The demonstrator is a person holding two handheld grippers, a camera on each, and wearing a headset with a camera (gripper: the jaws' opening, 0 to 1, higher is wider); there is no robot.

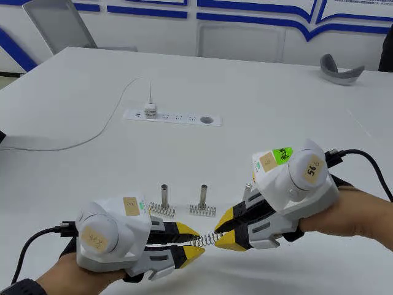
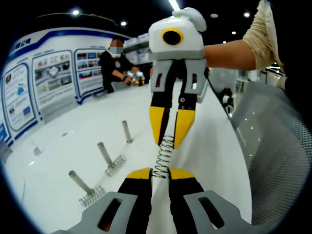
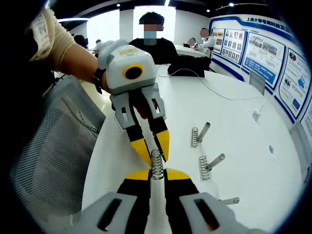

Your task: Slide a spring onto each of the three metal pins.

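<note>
A small steel spring (image 1: 207, 238) hangs just above the white table (image 1: 276, 110), stretched between both grippers. My left gripper (image 1: 198, 241) is shut on its left end and my right gripper (image 1: 218, 235) on its right end. In the left gripper view the spring (image 2: 163, 158) runs from my own jaws up to the right gripper (image 2: 168, 139). Two upright metal pins (image 1: 164, 195) (image 1: 202, 195) stand behind, each with a spring (image 1: 161, 210) (image 1: 202, 211) lying at its foot. A third, bare pin (image 3: 229, 201) stands beside them.
A white power strip (image 1: 172, 117) with a plugged adapter and a trailing cable lies mid-table. A grey curved object (image 1: 341, 69) rests at the far right edge, and a chair (image 1: 58, 24) stands at the far left. A person (image 3: 153, 41) sits behind another table.
</note>
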